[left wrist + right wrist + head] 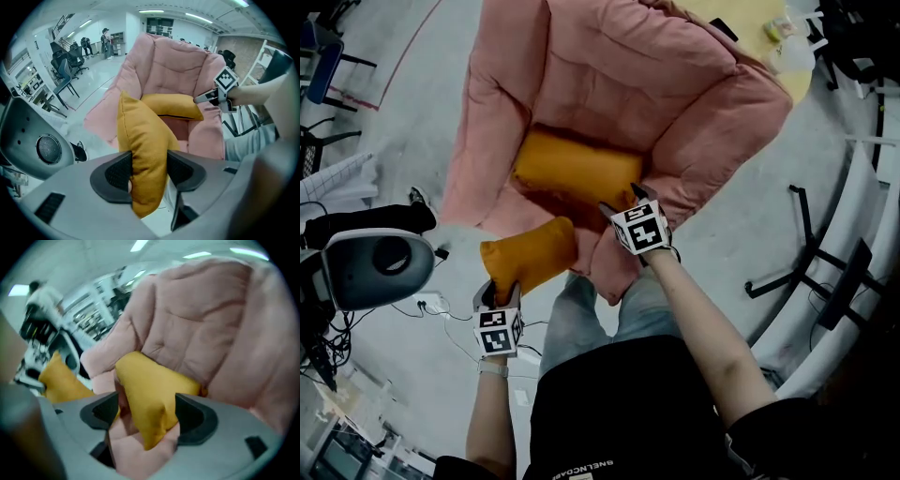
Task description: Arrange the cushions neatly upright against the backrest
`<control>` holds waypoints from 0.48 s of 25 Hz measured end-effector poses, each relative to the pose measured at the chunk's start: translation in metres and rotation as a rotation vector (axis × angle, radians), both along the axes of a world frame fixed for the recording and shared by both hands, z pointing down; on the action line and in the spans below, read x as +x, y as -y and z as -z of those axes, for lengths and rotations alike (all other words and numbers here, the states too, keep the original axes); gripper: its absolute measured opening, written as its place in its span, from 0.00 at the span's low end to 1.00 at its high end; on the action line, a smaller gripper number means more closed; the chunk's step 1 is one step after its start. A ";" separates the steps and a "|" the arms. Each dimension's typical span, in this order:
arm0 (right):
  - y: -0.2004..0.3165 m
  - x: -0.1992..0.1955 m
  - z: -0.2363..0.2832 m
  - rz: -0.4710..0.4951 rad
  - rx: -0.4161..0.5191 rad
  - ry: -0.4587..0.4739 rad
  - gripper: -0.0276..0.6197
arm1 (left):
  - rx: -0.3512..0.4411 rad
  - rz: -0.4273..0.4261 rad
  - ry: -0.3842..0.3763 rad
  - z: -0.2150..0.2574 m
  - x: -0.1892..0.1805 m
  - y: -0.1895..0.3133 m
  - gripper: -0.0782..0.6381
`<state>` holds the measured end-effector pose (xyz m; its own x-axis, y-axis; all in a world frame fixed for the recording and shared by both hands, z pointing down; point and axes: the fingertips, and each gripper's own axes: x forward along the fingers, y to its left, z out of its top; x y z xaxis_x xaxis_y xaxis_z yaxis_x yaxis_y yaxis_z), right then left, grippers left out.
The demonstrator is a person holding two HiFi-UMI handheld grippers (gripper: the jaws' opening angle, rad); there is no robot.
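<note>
A pink armchair [609,66] holds one orange cushion [572,169] lying across its seat. My right gripper [623,199] is at that cushion's near right corner. In the right gripper view the corner [150,390] sits between the jaws of the right gripper [145,416], with a gap on the left side, so the jaws stand open around it. My left gripper [502,286] is shut on a second orange cushion [530,255], held in the air in front of the chair's left arm. The left gripper [147,171] pinches this cushion [140,145] between both pads.
A grey rounded machine [375,267] stands at my left, with cables on the floor by it. A yellow round table [750,23] is behind the chair. Black desk frames [811,253] stand to the right, office chairs [65,75] at the far left. My legs touch the chair's front.
</note>
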<state>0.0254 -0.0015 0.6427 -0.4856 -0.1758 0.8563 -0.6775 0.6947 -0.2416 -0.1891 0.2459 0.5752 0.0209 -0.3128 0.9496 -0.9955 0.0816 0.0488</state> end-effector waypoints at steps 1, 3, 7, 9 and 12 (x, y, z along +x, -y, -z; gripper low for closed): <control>0.001 -0.006 -0.001 0.147 0.051 -0.054 0.62 | 0.001 0.001 0.000 0.000 0.001 -0.001 0.42; 0.007 -0.016 -0.008 0.367 0.105 -0.135 0.69 | 0.001 0.007 0.003 0.001 0.002 -0.002 0.42; 0.030 -0.031 -0.027 0.552 0.103 -0.205 0.76 | 0.003 0.025 0.009 0.001 0.005 -0.004 0.42; 0.037 -0.036 -0.039 0.601 0.073 -0.229 0.78 | 0.003 0.035 0.015 0.001 0.006 -0.005 0.42; 0.037 -0.040 -0.059 0.651 0.010 -0.253 0.77 | -0.002 0.049 0.027 0.001 0.009 -0.005 0.42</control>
